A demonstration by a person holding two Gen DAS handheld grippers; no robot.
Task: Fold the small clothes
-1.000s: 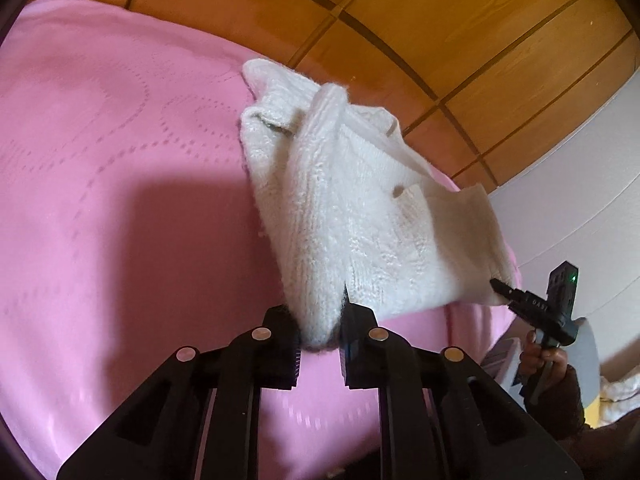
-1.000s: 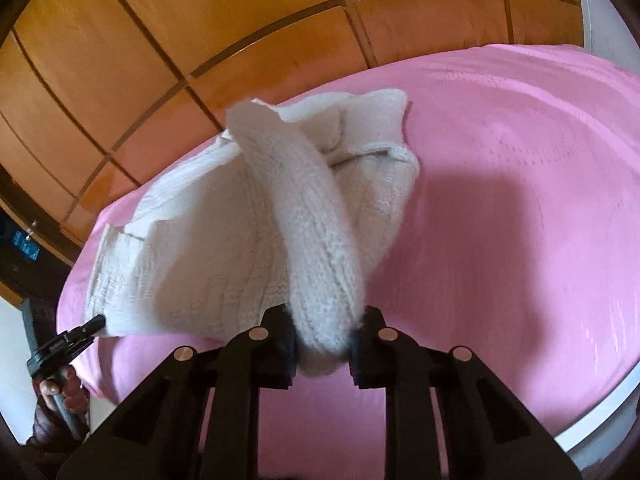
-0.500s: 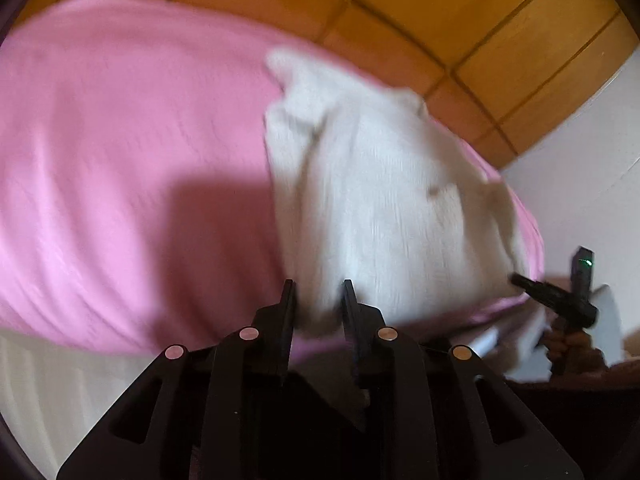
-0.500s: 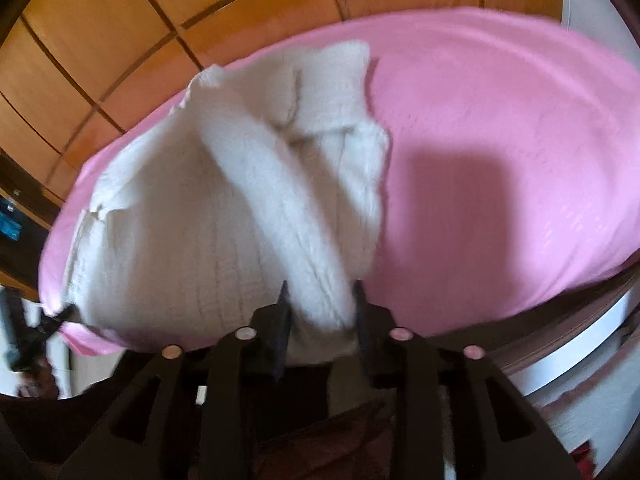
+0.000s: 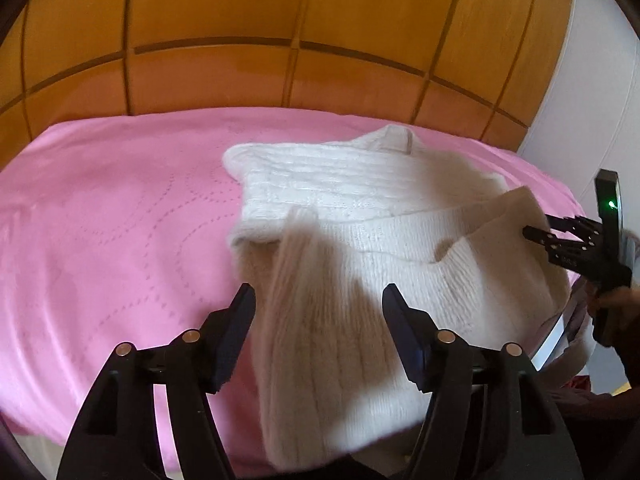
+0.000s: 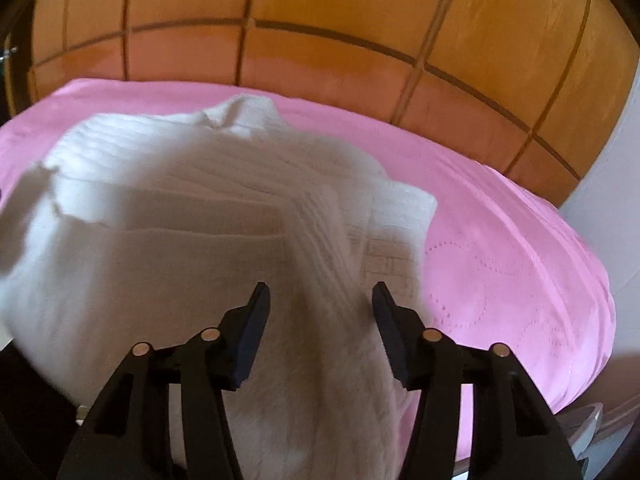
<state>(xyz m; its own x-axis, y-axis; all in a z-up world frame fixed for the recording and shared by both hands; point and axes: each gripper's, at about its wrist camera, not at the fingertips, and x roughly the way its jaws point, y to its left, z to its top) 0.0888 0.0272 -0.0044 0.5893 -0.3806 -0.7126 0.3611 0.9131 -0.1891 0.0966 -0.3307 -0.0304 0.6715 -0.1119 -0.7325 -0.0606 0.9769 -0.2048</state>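
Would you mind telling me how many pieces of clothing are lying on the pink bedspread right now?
1. A single white knitted sweater lies on the pink bedspread, toward its right side in the left wrist view, one sleeve trailing toward the camera. Anything beneath it would be hidden.

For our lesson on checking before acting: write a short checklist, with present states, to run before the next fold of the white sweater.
1. Left gripper let go, jaws just opened: ok.
2. Right gripper pads clear of the sleeve between them: ok.
3. Sweater lying on the pink bedspread: ok.
4. Sweater flat and smooth: not ok, bunched.
5. Near hem fully on the bed: cannot tell.
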